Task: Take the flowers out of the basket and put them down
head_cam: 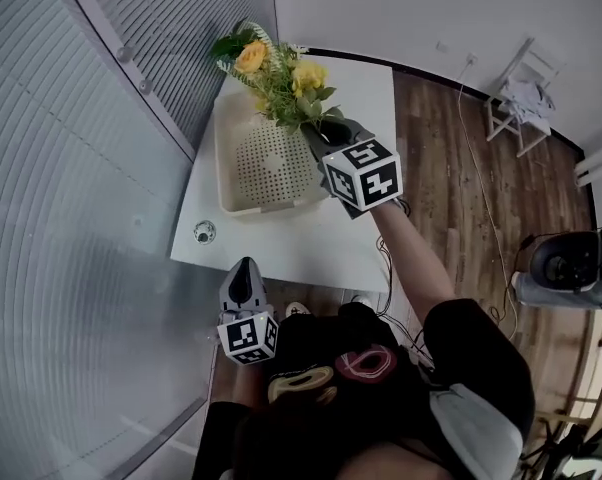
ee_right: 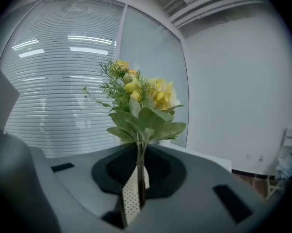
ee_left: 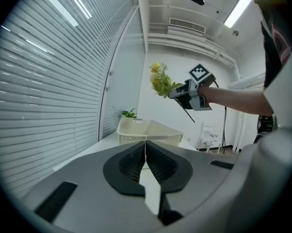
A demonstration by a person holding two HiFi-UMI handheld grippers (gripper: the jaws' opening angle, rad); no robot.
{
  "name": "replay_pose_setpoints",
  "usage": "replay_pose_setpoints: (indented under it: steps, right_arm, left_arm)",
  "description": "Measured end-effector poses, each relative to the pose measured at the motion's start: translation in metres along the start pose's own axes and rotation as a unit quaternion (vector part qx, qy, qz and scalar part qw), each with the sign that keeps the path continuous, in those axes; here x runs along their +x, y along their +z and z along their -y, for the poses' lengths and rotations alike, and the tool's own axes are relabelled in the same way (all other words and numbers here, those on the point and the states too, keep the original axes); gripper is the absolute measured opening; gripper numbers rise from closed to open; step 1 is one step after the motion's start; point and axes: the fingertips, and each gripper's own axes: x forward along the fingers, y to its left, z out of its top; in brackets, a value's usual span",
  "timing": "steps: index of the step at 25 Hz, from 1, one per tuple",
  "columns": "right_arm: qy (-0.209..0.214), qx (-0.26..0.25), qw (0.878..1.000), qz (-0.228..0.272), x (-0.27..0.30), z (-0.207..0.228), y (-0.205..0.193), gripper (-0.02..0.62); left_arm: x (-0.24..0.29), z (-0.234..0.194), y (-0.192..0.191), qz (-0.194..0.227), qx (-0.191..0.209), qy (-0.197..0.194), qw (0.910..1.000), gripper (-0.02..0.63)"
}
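A bunch of yellow flowers (head_cam: pixel 281 73) with green leaves hangs in the air above the cream perforated basket (head_cam: pixel 266 168) on the white table (head_cam: pixel 281 238). My right gripper (head_cam: pixel 331 133) is shut on the stems, seen close up in the right gripper view as flowers (ee_right: pixel 141 101) rising from the closed jaws. The left gripper view shows the same flowers (ee_left: pixel 160 81) lifted well above the basket (ee_left: pixel 148 132). My left gripper (head_cam: pixel 243 278) hangs off the table's near edge, shut with nothing in it.
A second green sprig (ee_left: pixel 129 113) shows behind the basket's far end. A small round metal object (head_cam: pixel 204 232) lies on the table's left part. Window blinds (head_cam: pixel 101 168) run along the left. A white chair (head_cam: pixel 521 98) stands on the wooden floor at the right.
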Motion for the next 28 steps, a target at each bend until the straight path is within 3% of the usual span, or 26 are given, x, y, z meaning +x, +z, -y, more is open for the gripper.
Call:
replay_pose_setpoints:
  steps: [14,28]
  right_arm:
    - [-0.078,0.035,0.996,-0.026,-0.072,0.06,-0.043,0.046]
    - [-0.122,0.065,0.989,-0.061,-0.119,0.103,-0.099,0.046]
  left_arm:
    - [0.033,0.066,0.0,0.002,0.001,-0.075,0.9972,0.018]
    - [0.039,0.119,-0.011,-0.005,0.0,-0.081,0.9967,0.018]
